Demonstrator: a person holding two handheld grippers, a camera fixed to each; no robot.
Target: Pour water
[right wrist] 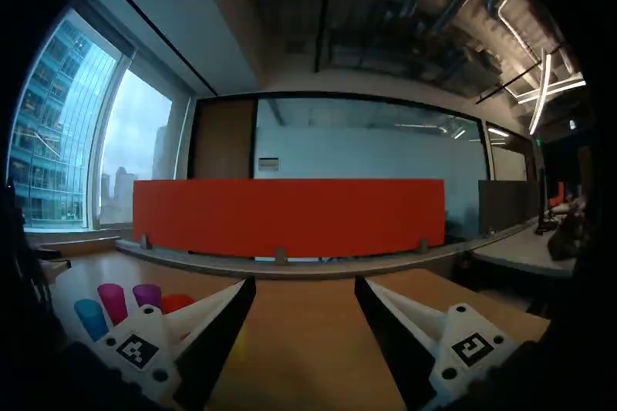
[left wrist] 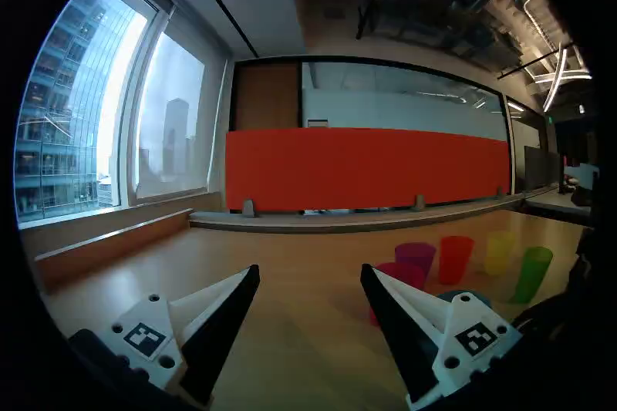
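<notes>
Several coloured plastic cups stand in a cluster on the wooden table [left wrist: 308,249]. The left gripper view has them to the right: purple cup [left wrist: 416,255], orange cup [left wrist: 455,257], yellow cup [left wrist: 499,251], green cup [left wrist: 534,272], and a pink cup [left wrist: 393,274] partly behind my right finger. My left gripper [left wrist: 308,271] is open over bare wood, left of the cups. In the right gripper view the blue cup [right wrist: 91,317], pink cup [right wrist: 114,301], purple cup [right wrist: 146,295] and red cup [right wrist: 177,303] sit low at the left, partly behind a finger. My right gripper [right wrist: 304,284] is open and holds nothing.
A red divider panel [left wrist: 362,168] runs along the table's far edge. Large windows [left wrist: 77,126] and a wooden ledge line the left side. Another desk [right wrist: 524,249] stands to the right in the right gripper view.
</notes>
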